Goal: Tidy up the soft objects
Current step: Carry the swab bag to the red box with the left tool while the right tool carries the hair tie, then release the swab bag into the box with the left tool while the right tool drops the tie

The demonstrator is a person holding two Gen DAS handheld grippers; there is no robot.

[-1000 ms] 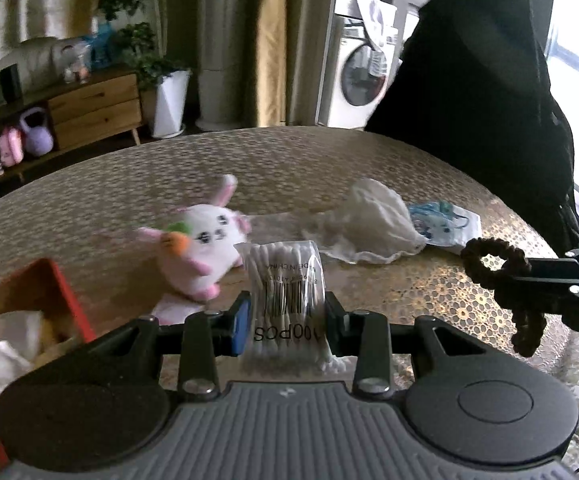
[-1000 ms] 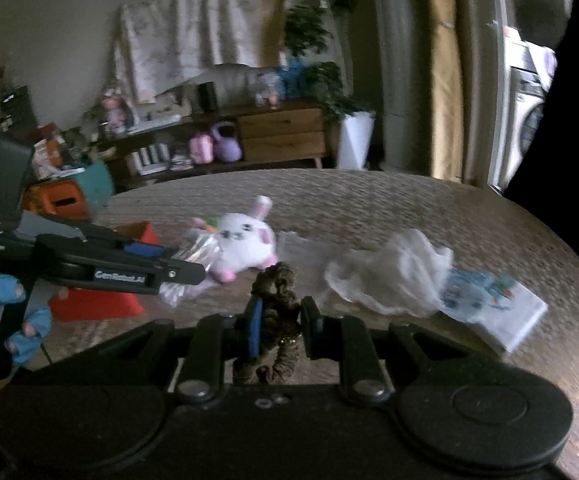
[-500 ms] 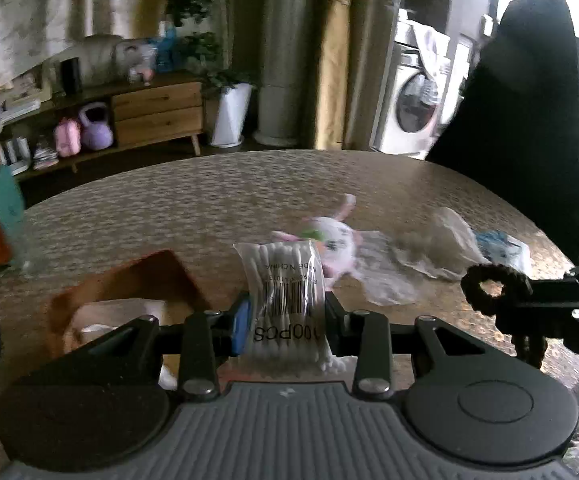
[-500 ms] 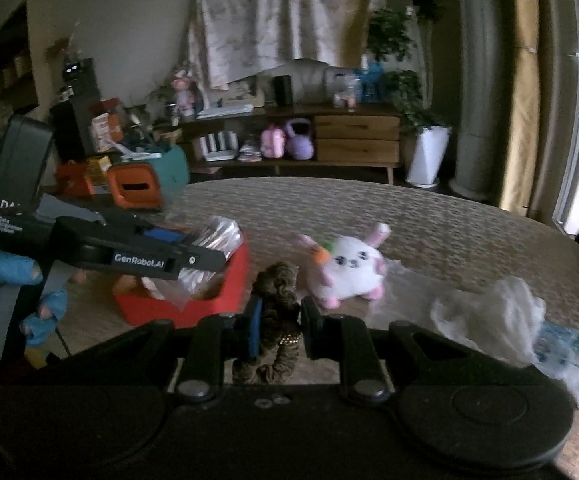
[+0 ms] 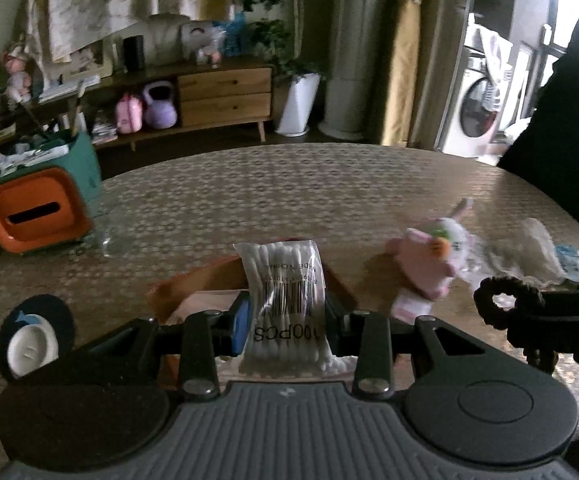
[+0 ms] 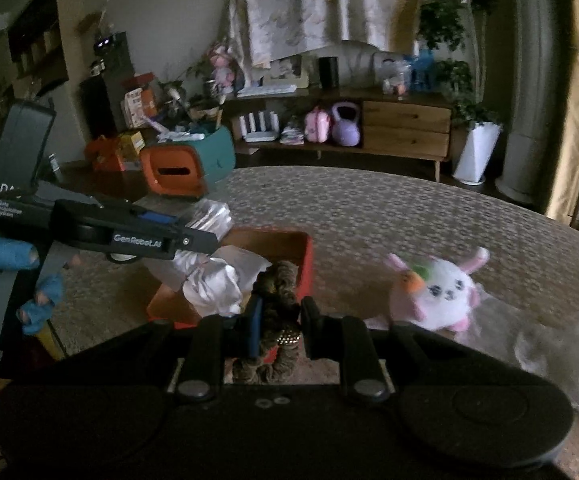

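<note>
- The left gripper (image 5: 285, 316) has its fingers clamped on a clear pack of cotton swabs (image 5: 283, 280), held upright above the red box (image 6: 285, 240) on the table (image 5: 289, 184)
- The right gripper (image 6: 279, 316) has its fingers pinched narrow on a dark scrunchie (image 6: 277, 284), just before the box's near corner
- A plush bunny (image 6: 441, 292) lies right of the right fingers, beside crumpled white plastic (image 6: 561, 352)

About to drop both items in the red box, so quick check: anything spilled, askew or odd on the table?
Nothing spilled or damaged. The left claw grips the cotton swab pack, the right claw the scrunchie. Only untidiness: crumpled plastic bags lie loose beside the plush bunny, outside the red box.
</note>
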